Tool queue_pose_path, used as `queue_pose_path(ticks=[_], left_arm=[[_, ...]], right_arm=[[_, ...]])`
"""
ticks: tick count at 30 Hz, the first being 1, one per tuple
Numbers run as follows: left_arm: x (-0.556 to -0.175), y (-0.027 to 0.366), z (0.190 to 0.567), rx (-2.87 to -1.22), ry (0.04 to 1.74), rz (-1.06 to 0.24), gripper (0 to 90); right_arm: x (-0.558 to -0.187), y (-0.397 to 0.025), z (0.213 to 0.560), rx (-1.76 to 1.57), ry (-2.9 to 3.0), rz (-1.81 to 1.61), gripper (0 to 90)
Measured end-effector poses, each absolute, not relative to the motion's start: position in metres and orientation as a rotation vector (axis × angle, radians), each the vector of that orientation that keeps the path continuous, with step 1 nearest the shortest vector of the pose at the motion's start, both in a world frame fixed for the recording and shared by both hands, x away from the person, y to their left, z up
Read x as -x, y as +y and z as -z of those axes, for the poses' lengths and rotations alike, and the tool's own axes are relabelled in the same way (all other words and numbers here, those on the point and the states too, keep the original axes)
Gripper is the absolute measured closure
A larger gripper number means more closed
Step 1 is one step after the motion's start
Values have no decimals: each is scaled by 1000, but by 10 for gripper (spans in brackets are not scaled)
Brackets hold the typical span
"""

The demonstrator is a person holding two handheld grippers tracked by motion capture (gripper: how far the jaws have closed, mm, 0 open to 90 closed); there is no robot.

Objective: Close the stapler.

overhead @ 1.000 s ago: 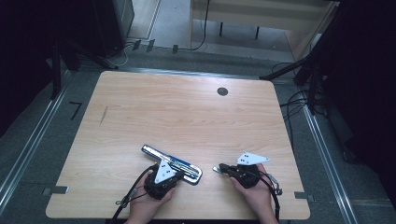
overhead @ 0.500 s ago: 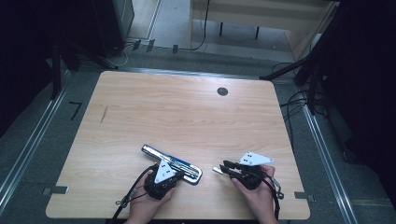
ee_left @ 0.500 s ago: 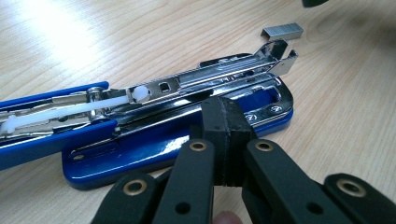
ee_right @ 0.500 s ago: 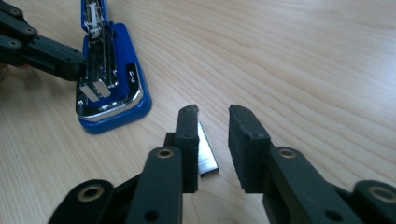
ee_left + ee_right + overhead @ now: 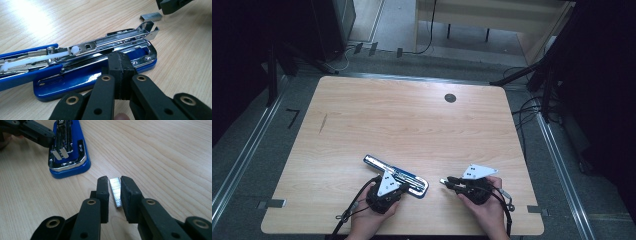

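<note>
right gripper stands with its jaws a little apart, straddling the strip of staples that lies flat on the table; the pads look just clear of the strip's sides, not yet pinching it. left gripper has its jaws pressed together, empty as far as i can tell, and sits against the near edge of the blue stapler, seemingly steadying it (whether it actually presses on the base is hard to tell).

the stapler lies open near the front of the table, its blue base flat and the chrome magazine channel exposed, with the open end turned toward the staples, which sit just beside it on the bare wood.

what could go wrong, as i judge it: the strip is thin and low, so the pads may close above it and skate off, or pinch it unevenly and snap it into shorter pieces. squeezing too hard could bend or crush the legs, and then it would not slide into the channel. if it lifts tilted, it may catch on the raised chrome lip at the channel's mouth. the stapler could also slide if the left gripper is not truly bearing on it.

little stands in the way: the tabletop between strip and stapler is bare, and a dark round grommet sits well apart near the far edge.
</note>
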State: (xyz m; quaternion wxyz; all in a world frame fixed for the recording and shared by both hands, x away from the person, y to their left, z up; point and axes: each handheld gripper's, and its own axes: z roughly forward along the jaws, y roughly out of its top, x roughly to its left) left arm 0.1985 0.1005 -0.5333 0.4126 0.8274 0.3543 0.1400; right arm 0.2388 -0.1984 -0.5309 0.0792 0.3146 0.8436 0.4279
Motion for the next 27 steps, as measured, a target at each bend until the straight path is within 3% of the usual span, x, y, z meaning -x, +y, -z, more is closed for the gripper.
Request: queue_pose_path(ticks=[27], left_arm=[[-199,101,533,-2081,892,-350,900]], right_arm=[[-245,-197,540,-898,2565,-1207,730]])
